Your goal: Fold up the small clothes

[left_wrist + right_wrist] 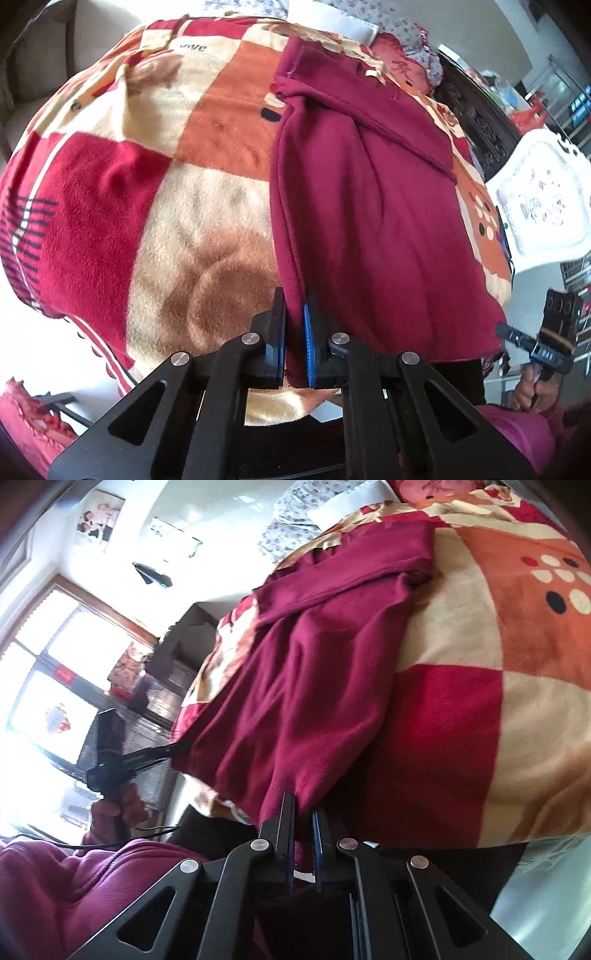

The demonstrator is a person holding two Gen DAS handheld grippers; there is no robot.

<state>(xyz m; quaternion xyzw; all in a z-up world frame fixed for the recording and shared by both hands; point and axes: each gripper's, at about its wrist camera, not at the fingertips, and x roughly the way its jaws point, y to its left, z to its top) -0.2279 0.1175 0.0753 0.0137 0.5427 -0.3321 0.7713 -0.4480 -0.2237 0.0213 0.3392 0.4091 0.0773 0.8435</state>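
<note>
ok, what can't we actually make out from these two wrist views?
- Garment type: folded over itself in both views; front and neckline hidden.
- Near hem: left gripper and right gripper cover the pinched edges.
- Blanket text: too small, upside down in the left view.
- Window side: blown out in the right view.

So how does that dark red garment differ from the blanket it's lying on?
The garment is plain maroon; the blanket is checked in red, orange and cream. The garment is far smaller, and its near hem is pinched by both the left gripper and the right gripper, while the blanket lies spread. Both look soft.
</note>
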